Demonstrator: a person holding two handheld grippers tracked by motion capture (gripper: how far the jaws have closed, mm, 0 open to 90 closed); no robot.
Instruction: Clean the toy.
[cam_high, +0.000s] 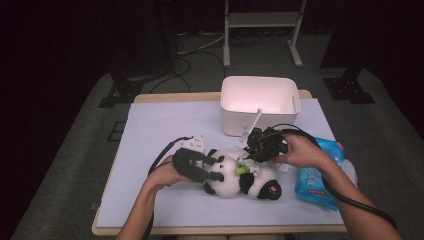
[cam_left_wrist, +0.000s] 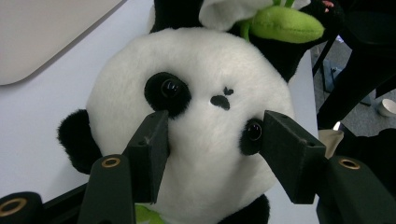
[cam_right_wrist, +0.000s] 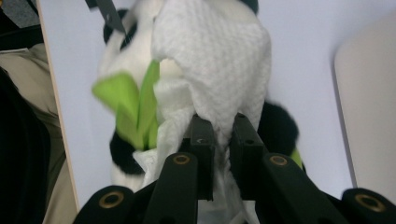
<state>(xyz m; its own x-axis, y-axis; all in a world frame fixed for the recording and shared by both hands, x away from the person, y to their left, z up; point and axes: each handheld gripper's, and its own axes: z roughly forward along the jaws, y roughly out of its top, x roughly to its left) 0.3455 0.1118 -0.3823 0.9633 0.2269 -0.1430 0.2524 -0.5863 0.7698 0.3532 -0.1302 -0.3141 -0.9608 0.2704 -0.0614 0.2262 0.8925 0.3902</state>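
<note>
The high view shows the plush panda lying on the table before the white bin. Left gripper clasps its head; right gripper pinches a white wipe over its belly.

Both forearms enter from the bottom edge of the high view and angle toward the middle of the frame. The left hand, left of centre, holds the left gripper roughly level, pointing toward the right of the frame. Its fingers stand about half apart, each pad pressed into the soft white surface between them. The right hand, right of centre, holds the right gripper pointing left and slightly down. Its fingers are nearly together, pinching a white textured sheet.
</note>
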